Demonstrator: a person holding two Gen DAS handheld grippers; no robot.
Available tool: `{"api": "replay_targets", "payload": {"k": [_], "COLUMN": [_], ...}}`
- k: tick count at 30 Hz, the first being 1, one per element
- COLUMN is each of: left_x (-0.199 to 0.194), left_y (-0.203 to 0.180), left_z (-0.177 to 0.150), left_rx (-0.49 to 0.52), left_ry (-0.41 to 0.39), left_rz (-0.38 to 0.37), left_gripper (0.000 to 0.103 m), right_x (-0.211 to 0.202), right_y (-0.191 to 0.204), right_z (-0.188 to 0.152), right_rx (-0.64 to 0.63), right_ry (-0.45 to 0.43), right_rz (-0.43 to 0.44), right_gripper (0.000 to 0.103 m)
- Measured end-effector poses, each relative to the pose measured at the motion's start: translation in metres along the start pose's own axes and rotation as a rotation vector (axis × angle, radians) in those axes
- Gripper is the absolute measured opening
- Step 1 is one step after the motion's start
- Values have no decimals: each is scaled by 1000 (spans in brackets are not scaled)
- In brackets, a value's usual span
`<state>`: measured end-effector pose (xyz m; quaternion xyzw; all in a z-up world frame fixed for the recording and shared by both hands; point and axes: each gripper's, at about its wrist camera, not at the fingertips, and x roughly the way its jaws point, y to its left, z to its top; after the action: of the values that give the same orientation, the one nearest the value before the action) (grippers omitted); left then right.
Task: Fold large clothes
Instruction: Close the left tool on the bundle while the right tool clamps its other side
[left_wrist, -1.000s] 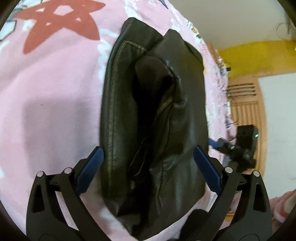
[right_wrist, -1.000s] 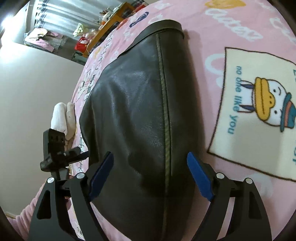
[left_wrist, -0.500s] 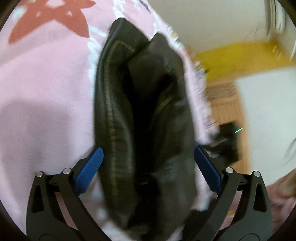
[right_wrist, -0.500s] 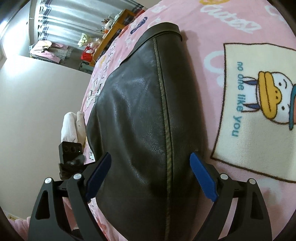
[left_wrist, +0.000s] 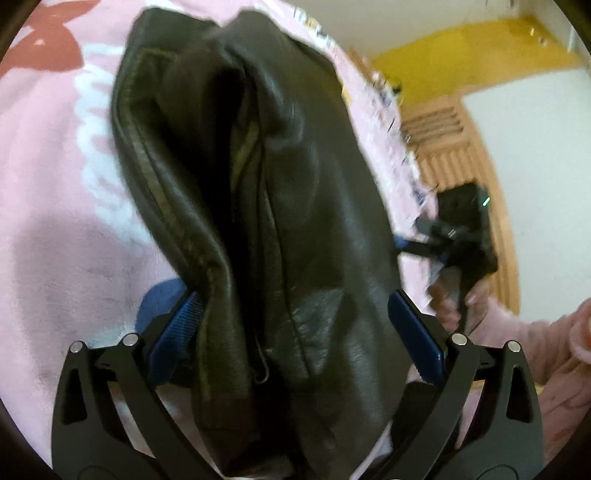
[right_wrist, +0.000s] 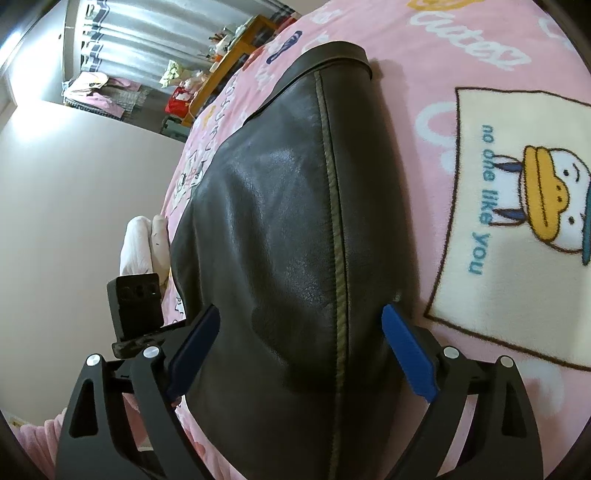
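A folded black leather jacket (left_wrist: 280, 229) lies on a pink printed blanket (left_wrist: 55, 221). My left gripper (left_wrist: 295, 328) is open, its blue-padded fingers straddling the jacket's near end, where folded layers and a seam show. In the right wrist view the same jacket (right_wrist: 295, 229) shows its smooth side with a stitched seam. My right gripper (right_wrist: 303, 350) is open, its fingers on either side of the jacket's near end. Neither grips the leather.
The blanket (right_wrist: 498, 55) has a cream patch with a duck (right_wrist: 546, 206). The other gripper (left_wrist: 461, 236) shows at the left wrist view's right, over a wooden bed frame (left_wrist: 443, 147). A wall (right_wrist: 74, 221) and a shelf (right_wrist: 236, 48) lie beyond the bed.
The left gripper has swung and come closer to the jacket, which now fills more of its view. The right gripper has edged forward a little. Both stay open.
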<state>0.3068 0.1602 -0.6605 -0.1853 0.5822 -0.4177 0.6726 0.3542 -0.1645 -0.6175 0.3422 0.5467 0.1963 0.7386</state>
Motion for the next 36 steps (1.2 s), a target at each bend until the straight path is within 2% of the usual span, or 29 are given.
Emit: {"api": "replay_targets", "payload": {"k": [2, 4, 8, 12, 15, 16, 20, 22, 26, 28, 29, 30, 32, 36], "left_x": [14, 24, 24, 32, 32, 34, 31, 23, 4, 1, 0, -1, -4, -16], "left_y": [-6, -9, -6, -13, -11, -12, -5, 2, 24, 25, 27, 25, 22, 26], "left_z": [2, 3, 5, 9, 9, 9, 6, 3, 1, 1, 2, 2, 2, 1], "left_rx": [59, 74, -22, -120, -160, -160, -153, -158, -187, -198, -202, -204, -205, -264], "left_ry": [82, 108, 47, 20, 9, 9, 7, -1, -13, -17, -15, -15, -20, -43], "left_rz": [120, 157, 156, 147, 135, 130, 116, 104, 81, 75, 67, 62, 36, -34], "left_gripper": [97, 97, 97, 97, 97, 97, 97, 97, 97, 97, 96, 96, 96, 94], "right_x": [6, 14, 32, 31, 23, 17, 12, 24, 46, 50, 49, 43, 34, 29], "right_y": [4, 12, 30, 28, 25, 22, -4, -14, -17, -21, -18, -17, -9, 0], "right_z": [1, -1, -11, -10, -4, -3, 2, 3, 8, 10, 9, 9, 7, 7], "right_rx": [-38, -105, -282, -227, -226, -208, -80, -25, -37, -23, -24, -16, -3, 16], "right_ry": [11, 10, 10, -16, -18, -28, -6, 24, 21, 26, 29, 29, 34, 66], "right_rz": [-20, -57, -236, -216, -242, -241, -179, -45, 36, 52, 47, 56, 107, 153], "right_gripper": [94, 96, 96, 94, 85, 85, 88, 87, 89, 83, 75, 62, 48, 38]}}
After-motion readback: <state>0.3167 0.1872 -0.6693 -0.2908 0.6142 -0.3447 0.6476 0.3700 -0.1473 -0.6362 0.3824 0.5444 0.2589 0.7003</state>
